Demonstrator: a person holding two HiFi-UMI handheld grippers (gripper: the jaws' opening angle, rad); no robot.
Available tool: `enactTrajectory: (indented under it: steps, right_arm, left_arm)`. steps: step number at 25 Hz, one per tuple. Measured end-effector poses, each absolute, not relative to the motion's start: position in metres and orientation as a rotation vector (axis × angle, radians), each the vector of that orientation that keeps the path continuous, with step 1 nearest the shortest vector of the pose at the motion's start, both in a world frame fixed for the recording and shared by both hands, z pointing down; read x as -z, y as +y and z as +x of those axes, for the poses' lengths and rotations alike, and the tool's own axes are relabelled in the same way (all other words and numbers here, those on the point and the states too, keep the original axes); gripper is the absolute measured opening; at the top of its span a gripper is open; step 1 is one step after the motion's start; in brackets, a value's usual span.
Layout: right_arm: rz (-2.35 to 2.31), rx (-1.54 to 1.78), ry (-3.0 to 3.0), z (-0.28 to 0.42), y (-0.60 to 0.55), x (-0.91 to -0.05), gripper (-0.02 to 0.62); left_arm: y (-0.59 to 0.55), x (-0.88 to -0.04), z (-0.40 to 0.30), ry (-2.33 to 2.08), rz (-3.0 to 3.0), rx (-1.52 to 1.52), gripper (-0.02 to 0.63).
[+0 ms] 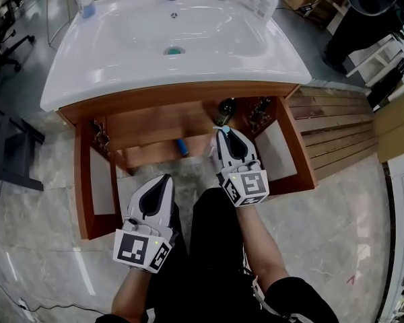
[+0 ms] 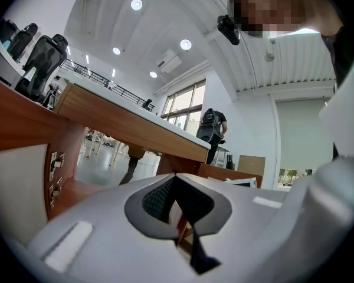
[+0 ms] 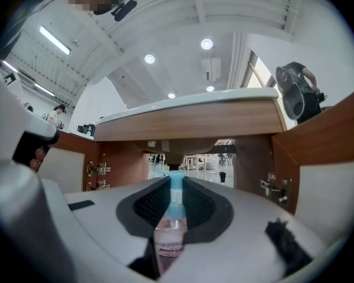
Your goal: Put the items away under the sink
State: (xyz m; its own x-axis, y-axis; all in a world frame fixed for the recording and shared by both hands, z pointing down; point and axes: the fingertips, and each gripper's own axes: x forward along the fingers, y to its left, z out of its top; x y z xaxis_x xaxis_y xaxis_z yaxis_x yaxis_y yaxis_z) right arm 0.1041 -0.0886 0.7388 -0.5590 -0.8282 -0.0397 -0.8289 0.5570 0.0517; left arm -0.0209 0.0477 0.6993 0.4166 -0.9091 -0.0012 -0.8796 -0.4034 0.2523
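Item 1: bottle [image 3: 167,240]. Clear body, pale pink label, light-blue pump cap. I hold it in my right gripper [image 1: 224,136], jaws narrowed onto its sides, at the mouth of the open cabinet [image 1: 303,153] below the sink [image 1: 121,39]. Its long axis runs along the jaws, roughly level, cap leading toward the cabinet interior.

Item 2: left gripper [image 1: 165,179]. Jaws together, nothing between them, nearer my body, over the floor [image 1: 54,180].

Cabinet: brown wood, 2 doors swung open. The shelf inside carries a small blue item [image 1: 182,147], and 1 dark bottle [image 1: 223,111] stands further back.

Sink: white basin on top.

Floor: grey marbled tile, with wooden slats [image 1: 337,120] to the right.
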Motion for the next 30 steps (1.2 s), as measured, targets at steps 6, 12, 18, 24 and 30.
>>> enactTrajectory:
  steps: [6, 12, 18, 24, 30]
  right_arm:
    - [-1.452, -0.123, 2.740, 0.095, -0.111, -0.732, 0.071]
    - [-1.446, -0.103, 2.752, 0.089, -0.135, -0.732, 0.071]
    - [-1.459, -0.111, 2.743, 0.083, -0.150, -0.736, 0.071]
    - [-1.463, -0.127, 2.743, 0.076, -0.165, -0.737, 0.071]
    - [-1.479, -0.118, 2.737, 0.072, -0.176, -0.740, 0.071]
  left_arm:
    - [0.054, -0.701, -0.021, -1.584, 2.456, 0.213, 0.006]
    - [0.059, -0.706, -0.021, -1.582, 2.446, 0.218, 0.006]
    - [0.063, -0.708, -0.022, -1.598, 2.438, 0.222, 0.006]
    - [0.063, -0.710, -0.027, -1.619, 2.425, 0.214, 0.006]
    - [0.061, -0.712, -0.031, -1.626, 2.417, 0.210, 0.006]
